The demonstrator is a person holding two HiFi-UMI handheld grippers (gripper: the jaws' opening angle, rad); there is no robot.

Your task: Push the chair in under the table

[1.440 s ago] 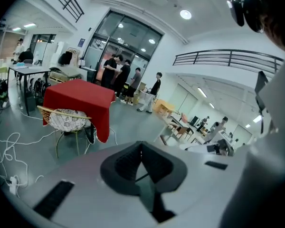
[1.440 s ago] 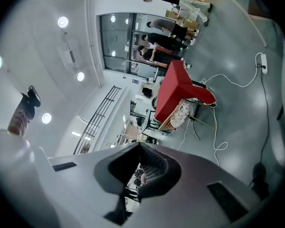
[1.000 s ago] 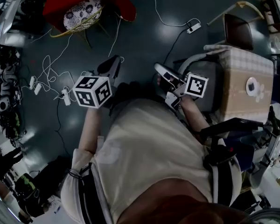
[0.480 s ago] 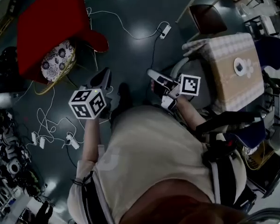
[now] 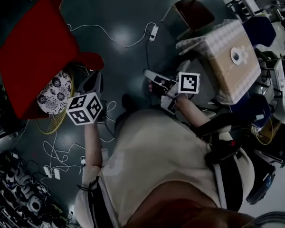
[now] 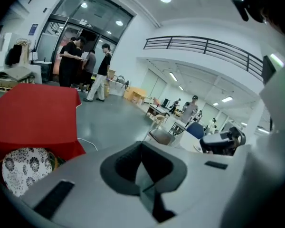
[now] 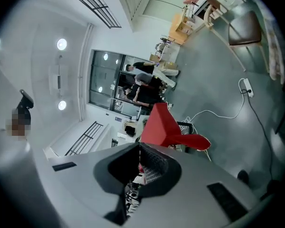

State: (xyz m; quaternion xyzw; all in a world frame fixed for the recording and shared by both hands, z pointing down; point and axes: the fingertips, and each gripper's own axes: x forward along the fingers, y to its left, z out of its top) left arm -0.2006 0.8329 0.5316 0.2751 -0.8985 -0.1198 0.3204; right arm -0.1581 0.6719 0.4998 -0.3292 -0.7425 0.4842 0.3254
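Chair of yellow rattan with a round white, dark-flowered cushion (image 5: 54, 98): stands on the dark grey floor (image 5: 123, 13) at the edge of the red-clothed table (image 5: 35, 51), cushion just beside the hanging cloth, yellow rim bowed out toward the person. Shows again low at the left of the left gripper view (image 6: 21, 167), below the red cloth (image 6: 33, 113).

Against half a second ago: sits lower in the head view and closer to the left gripper (image 5: 95, 79), with the marker cube now just beside the rattan rim. Checked-cloth table (image 5: 228, 51) and brown-seated chair (image 5: 194, 12) swung further toward the upper right.

Left gripper (image 6: 141, 172): fingers pressed together, nothing between. Right gripper (image 5: 149, 75): likewise closed on nothing (image 7: 135, 170), red table straight beyond (image 7: 164, 125).

Head view alone gives the person's pale shirt (image 5: 156, 156) and the tangle of white cables (image 5: 61, 156). Left gripper view alone gives people standing by glass doors (image 6: 80, 65) and a black balcony railing (image 6: 204, 46). Right gripper view repeats the white power strip (image 7: 246, 85).
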